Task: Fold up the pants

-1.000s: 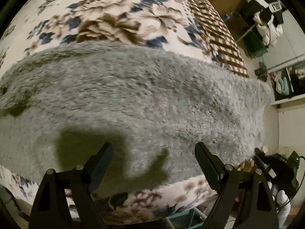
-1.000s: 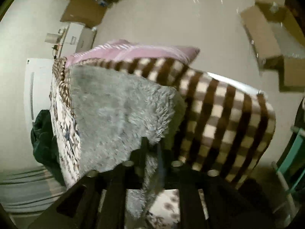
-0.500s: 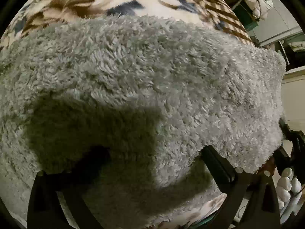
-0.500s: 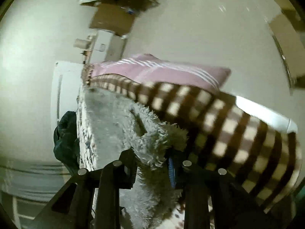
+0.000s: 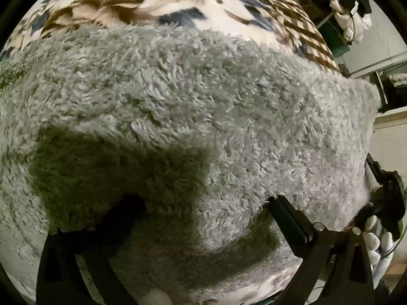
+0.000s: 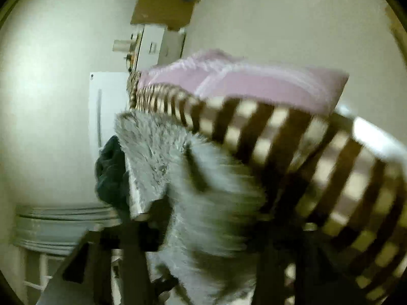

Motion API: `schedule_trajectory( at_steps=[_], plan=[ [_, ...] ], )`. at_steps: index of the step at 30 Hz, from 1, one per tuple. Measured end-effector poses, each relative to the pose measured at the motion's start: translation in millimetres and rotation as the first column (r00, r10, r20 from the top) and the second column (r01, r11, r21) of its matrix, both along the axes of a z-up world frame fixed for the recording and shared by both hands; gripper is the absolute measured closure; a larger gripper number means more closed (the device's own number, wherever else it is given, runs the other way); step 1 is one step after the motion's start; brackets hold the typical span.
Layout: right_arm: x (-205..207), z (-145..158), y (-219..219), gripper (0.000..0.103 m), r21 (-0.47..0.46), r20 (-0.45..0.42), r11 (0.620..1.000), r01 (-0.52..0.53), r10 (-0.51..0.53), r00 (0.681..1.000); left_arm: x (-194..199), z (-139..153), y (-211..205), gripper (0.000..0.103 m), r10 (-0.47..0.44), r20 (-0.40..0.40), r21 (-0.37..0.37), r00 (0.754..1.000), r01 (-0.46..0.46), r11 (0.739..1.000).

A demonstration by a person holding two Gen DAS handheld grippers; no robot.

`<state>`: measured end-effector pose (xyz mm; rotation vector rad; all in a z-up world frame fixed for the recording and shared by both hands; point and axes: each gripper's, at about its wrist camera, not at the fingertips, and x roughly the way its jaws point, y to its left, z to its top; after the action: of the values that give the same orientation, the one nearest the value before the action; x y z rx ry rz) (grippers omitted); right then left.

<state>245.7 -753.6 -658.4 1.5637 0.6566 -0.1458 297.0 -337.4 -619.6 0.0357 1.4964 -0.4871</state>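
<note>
The grey fluffy pants (image 5: 203, 117) lie across a floral bedspread (image 5: 157, 5) and fill most of the left wrist view. My left gripper (image 5: 203, 216) is open, its fingers pressed down into the fleece near the pants' near edge. In the right wrist view the pants (image 6: 203, 203) hang as a blurred fold between the fingers of my right gripper (image 6: 203, 228), which is shut on that end of the fabric. The right gripper (image 5: 381, 203) also shows at the right end of the pants in the left wrist view.
A brown-and-cream checked blanket (image 6: 305, 157) covers the bed beside the pants, with a pink pillow (image 6: 254, 81) beyond it. A dark garment (image 6: 112, 172) hangs off the bed's far side. Clothes (image 5: 351, 12) hang at the room's edge.
My left gripper has lowered onto the pants, which now fill its view. My right gripper has moved with the held end, and its view is motion-blurred.
</note>
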Motion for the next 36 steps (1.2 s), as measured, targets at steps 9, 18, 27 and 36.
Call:
schedule_trajectory(
  at_steps=[9,18,27,36],
  plan=[
    [32,18,4,0.045,-0.087,0.123,0.993,-0.086,0.096,0.988,14,-6,-12,0.000,-0.002,0.008,0.036,1.000,0.002,0.999],
    [12,24,-2,0.038,-0.042,0.141,0.999,0.030,-0.023,0.990,17,-10,-32,0.000,-0.001,0.002,0.044,1.000,0.001,0.999],
    [-33,-27,40,0.035,0.009,-0.056,0.996,-0.088,0.088,0.995,19,-10,-23,0.000,0.002,0.002,0.049,1.000,-0.002,0.999],
    [13,-23,52,0.035,0.013,0.180,0.995,-0.101,0.097,0.979,16,-11,-22,0.000,-0.013,-0.002,0.047,1.000,0.013,0.999]
  ],
)
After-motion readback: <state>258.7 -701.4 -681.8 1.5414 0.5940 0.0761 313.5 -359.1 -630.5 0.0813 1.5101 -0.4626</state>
